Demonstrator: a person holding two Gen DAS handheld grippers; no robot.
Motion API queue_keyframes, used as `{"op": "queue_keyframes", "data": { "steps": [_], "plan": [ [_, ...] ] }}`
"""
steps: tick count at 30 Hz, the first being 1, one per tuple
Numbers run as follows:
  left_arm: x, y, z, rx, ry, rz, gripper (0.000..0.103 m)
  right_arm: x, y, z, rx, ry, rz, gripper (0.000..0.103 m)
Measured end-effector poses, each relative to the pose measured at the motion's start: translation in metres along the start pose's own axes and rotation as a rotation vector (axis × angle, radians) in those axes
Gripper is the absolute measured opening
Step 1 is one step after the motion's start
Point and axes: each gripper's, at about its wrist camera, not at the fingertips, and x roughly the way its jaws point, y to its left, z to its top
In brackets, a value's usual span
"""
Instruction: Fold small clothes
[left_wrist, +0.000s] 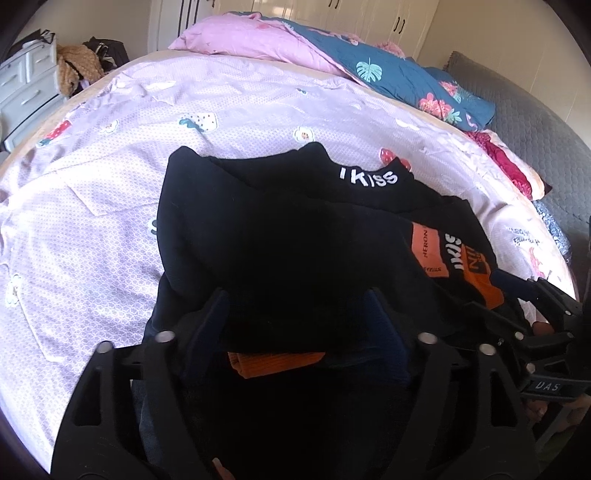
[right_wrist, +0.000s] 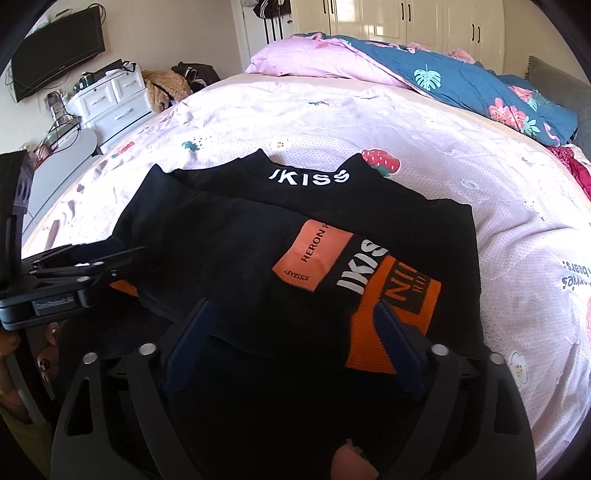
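A black garment (left_wrist: 280, 236) with white "IKISS" lettering and orange patches lies folded on the lilac bedsheet (left_wrist: 110, 192). In the left wrist view my left gripper (left_wrist: 295, 314) stands open, and the garment's near fold lies loose between its blue pads. My right gripper (left_wrist: 517, 291) shows at the right edge of that view. In the right wrist view the same garment (right_wrist: 258, 229) has its orange cuff (right_wrist: 391, 314) on top. My right gripper (right_wrist: 291, 332) is open over that cuff, pads apart from the cloth. My left gripper (right_wrist: 92, 266) lies low at the garment's left edge.
A pink pillow (right_wrist: 317, 59) and a blue floral quilt (right_wrist: 480, 88) are heaped at the far side of the bed. A white drawer unit (right_wrist: 110, 99) and a wall screen (right_wrist: 59, 48) stand to the left. White wardrobes (right_wrist: 406, 18) line the back wall.
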Motion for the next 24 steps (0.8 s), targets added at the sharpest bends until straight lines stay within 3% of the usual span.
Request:
{"op": "queue_keyframes", "data": {
  "steps": [7,10,15,24],
  "plan": [
    [-0.007,-0.001,0.001,0.002,-0.021,0.017,0.093,-0.005,0.001,0.002,-0.009,-0.032,-0.019,0.095],
    [-0.011,-0.004,0.001,0.035,-0.042,0.082,0.093,-0.007,0.0,0.004,-0.005,-0.045,-0.022,0.096],
    [-0.013,0.002,0.003,-0.006,-0.038,0.044,0.094,-0.013,-0.002,0.006,0.012,-0.075,-0.021,0.096],
    [-0.024,0.001,0.003,0.0,-0.071,0.074,0.094,-0.029,-0.006,0.01,0.037,-0.135,-0.028,0.097]
  ]
}}
